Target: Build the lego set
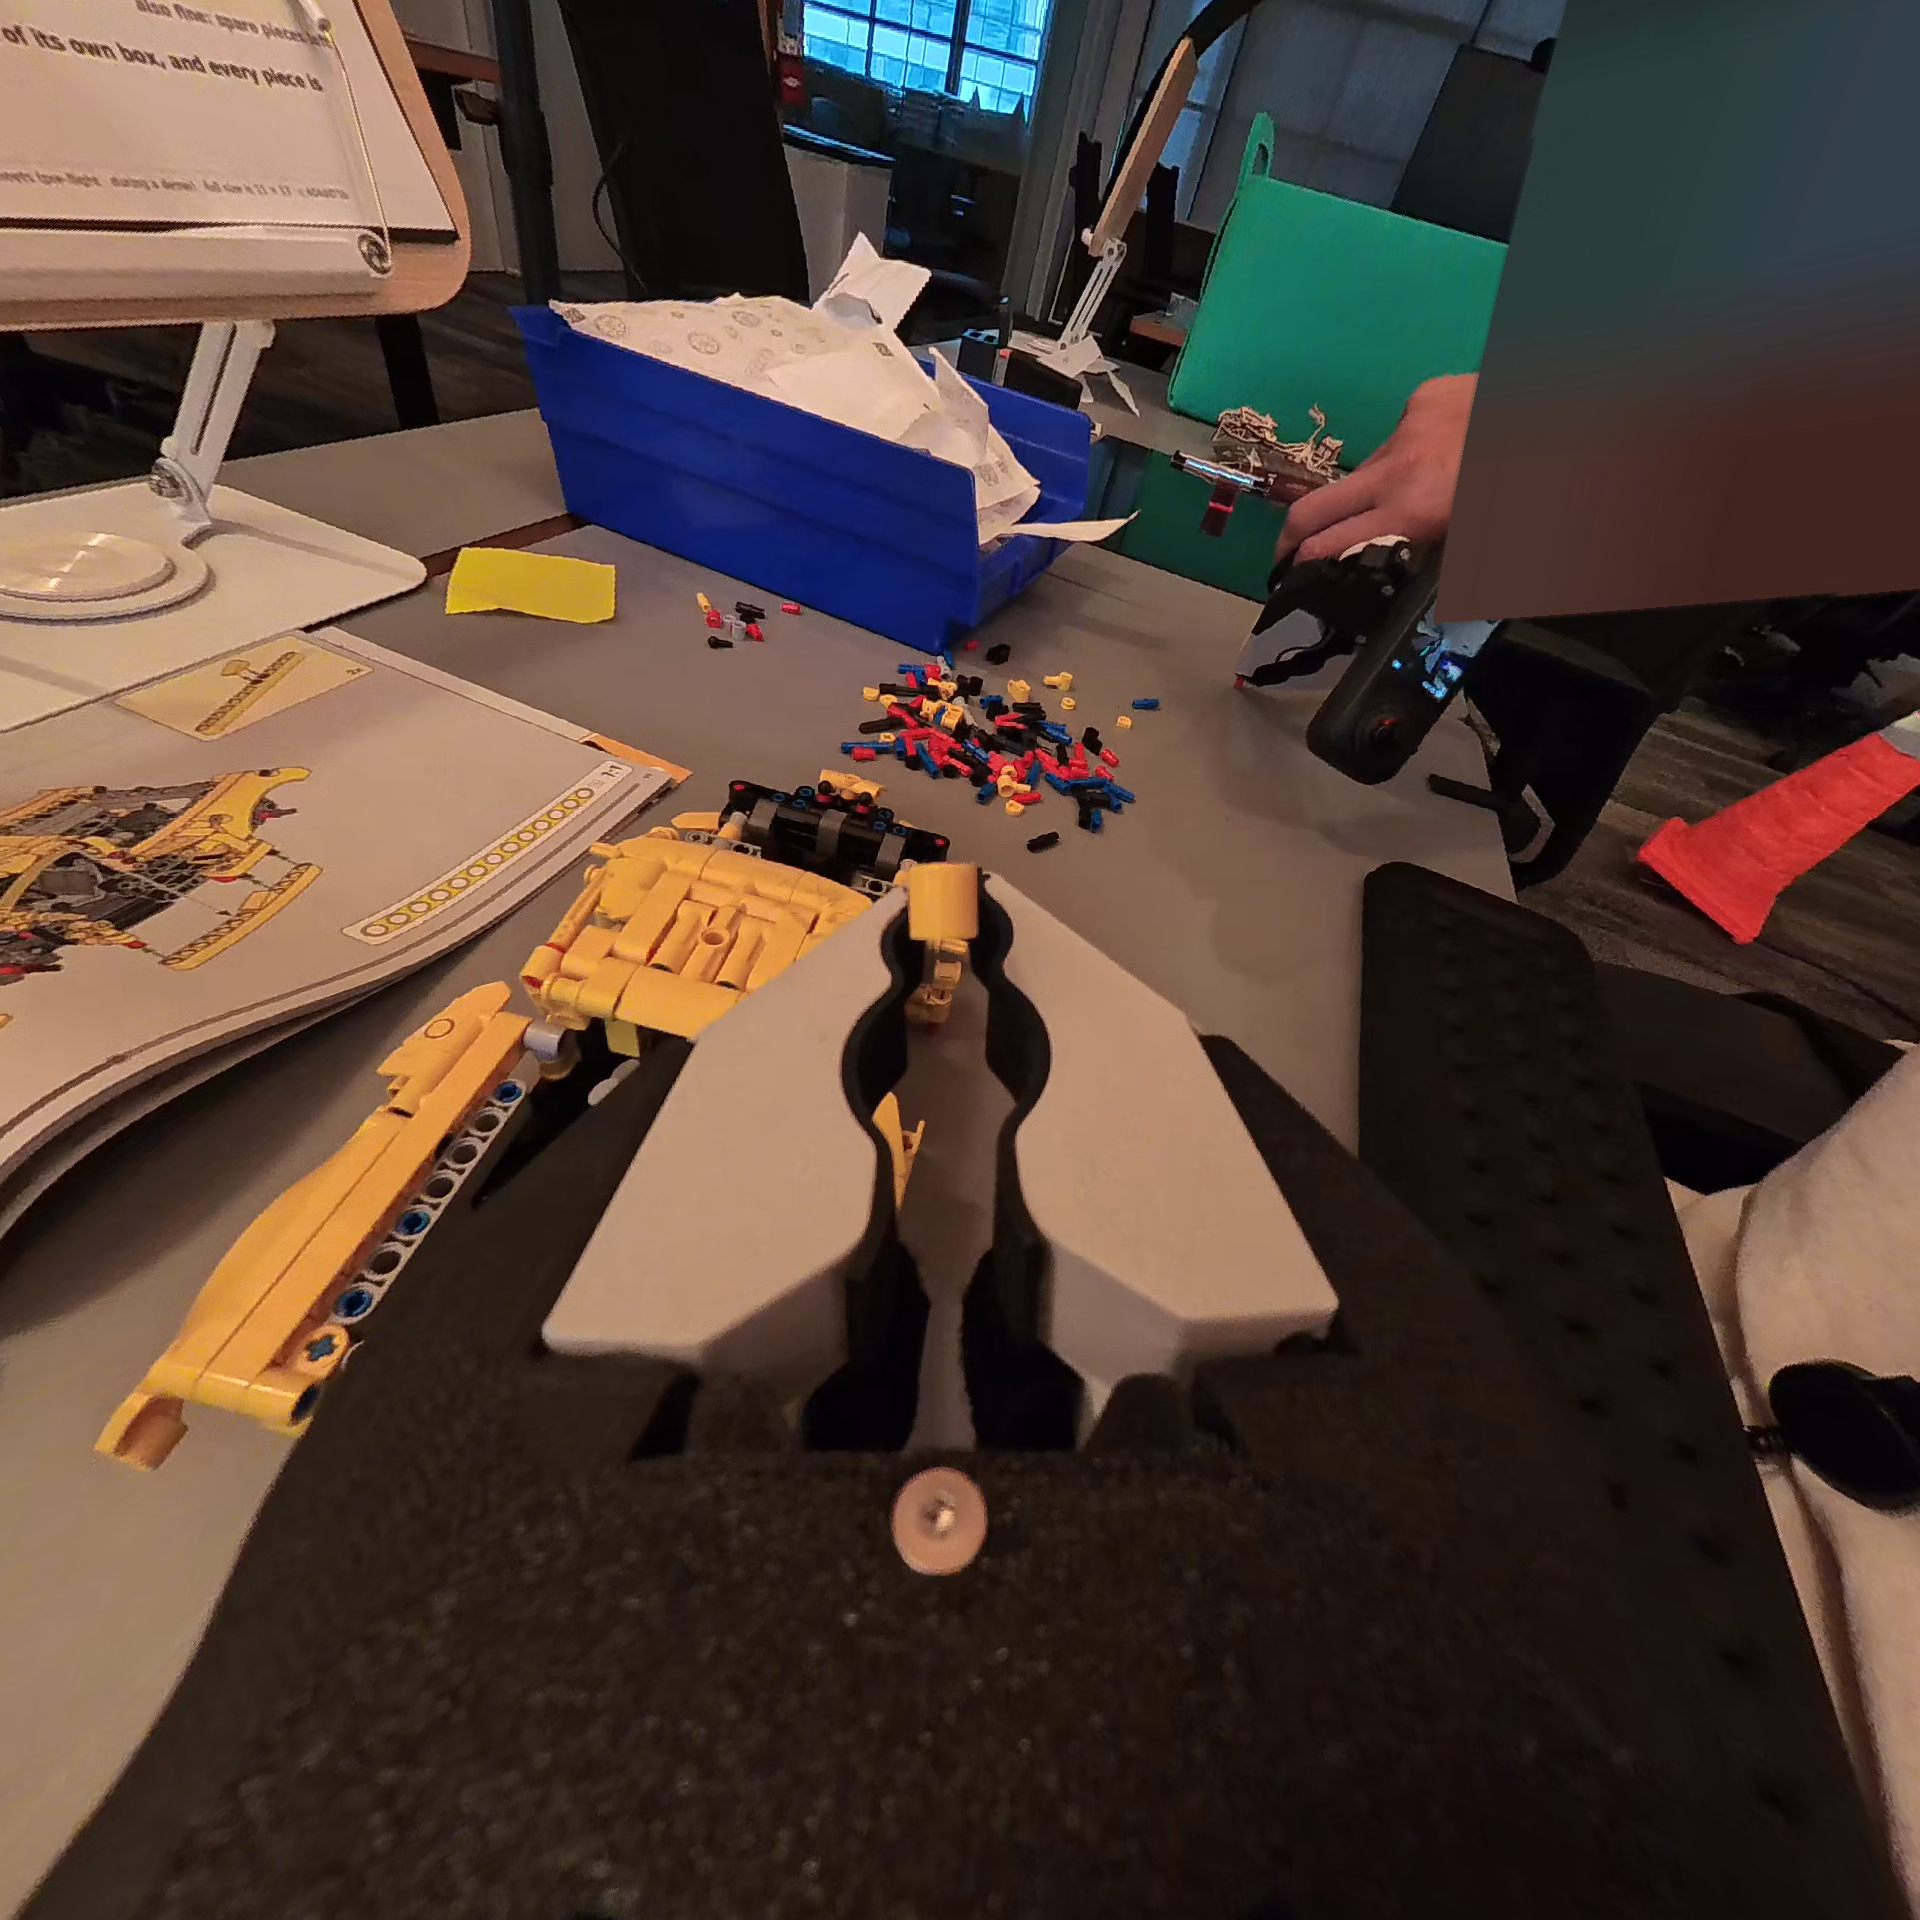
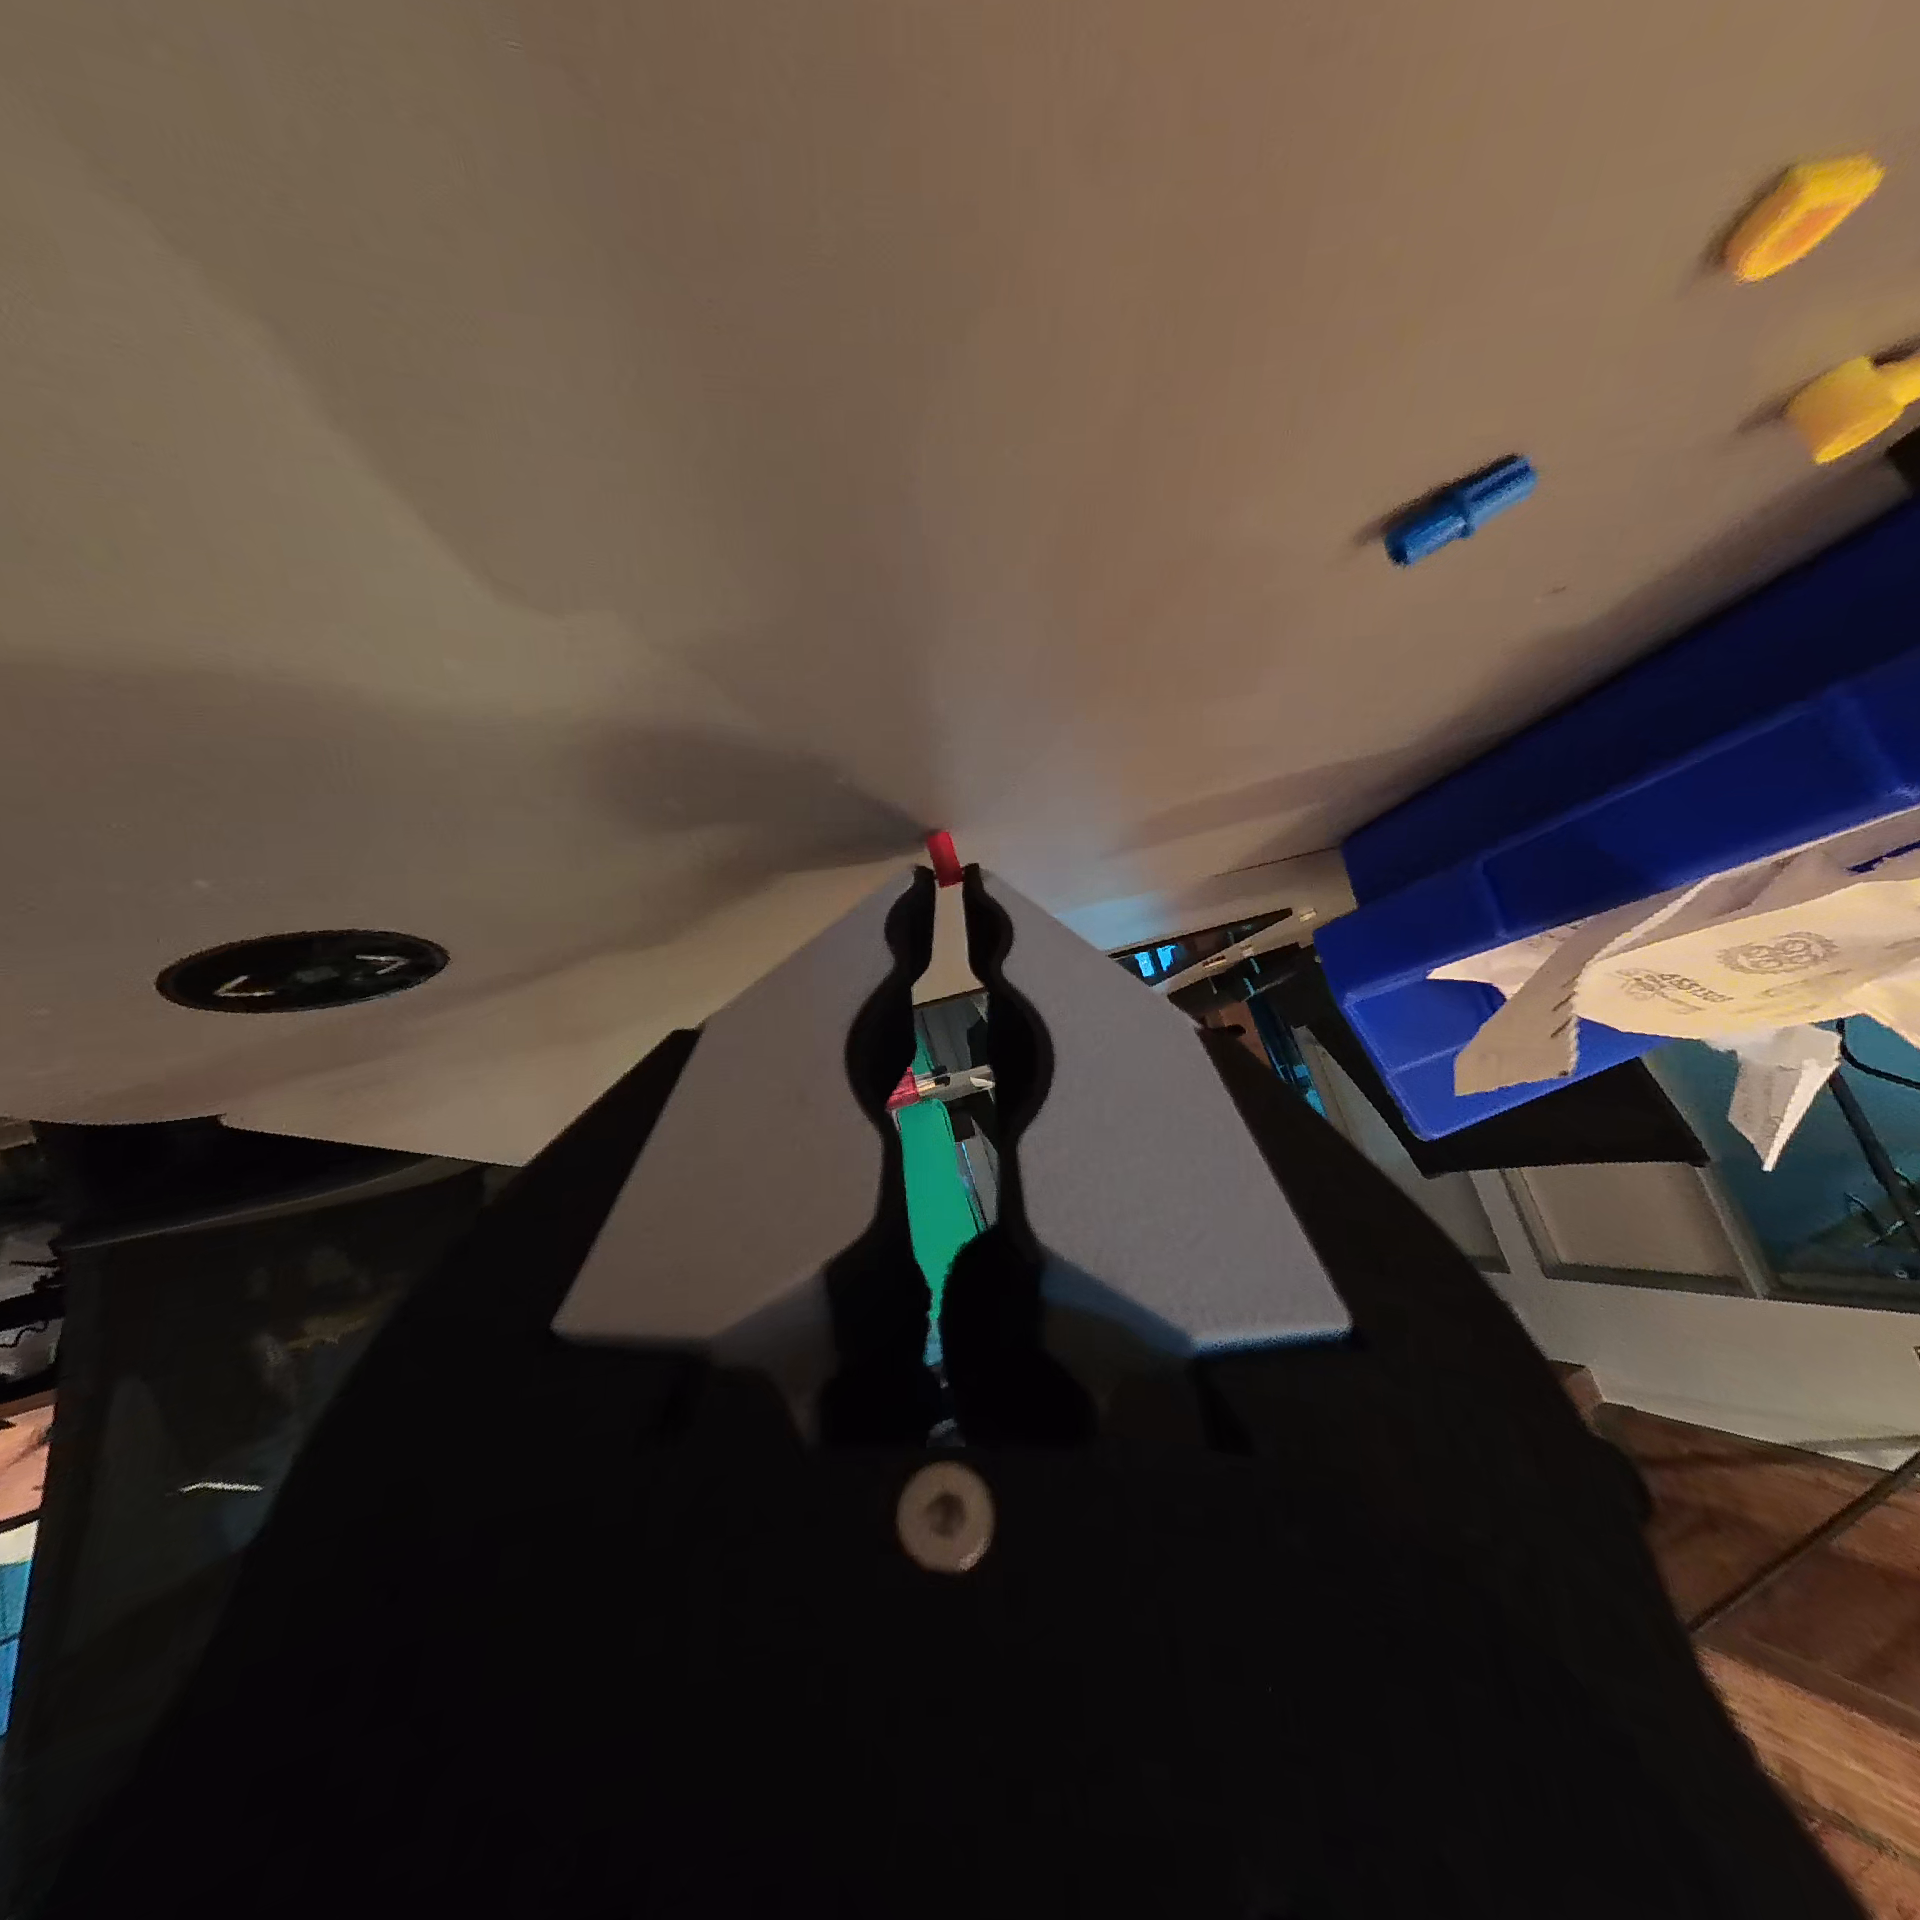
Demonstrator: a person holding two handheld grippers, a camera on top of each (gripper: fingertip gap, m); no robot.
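Left gripper [image 1: 943, 914]: jaws pinching a yellow piece [image 1: 943, 900] on the yellow model [image 1: 686, 935], near centre; it may twist off.
Right gripper [image 2: 943, 878]: jaws pinching a red pin [image 2: 943, 858] by its end, far right; it may slip.

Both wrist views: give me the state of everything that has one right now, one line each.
Left gripper: shut on yellow cylindrical lego piece of the yellow lego model.
Right gripper: shut on small red lego pin.
Blue plastic bin: holds crumpled white paper bags.
Instruction booklet: lying open.
Loose pile of small lego pins: scattered on grey table.
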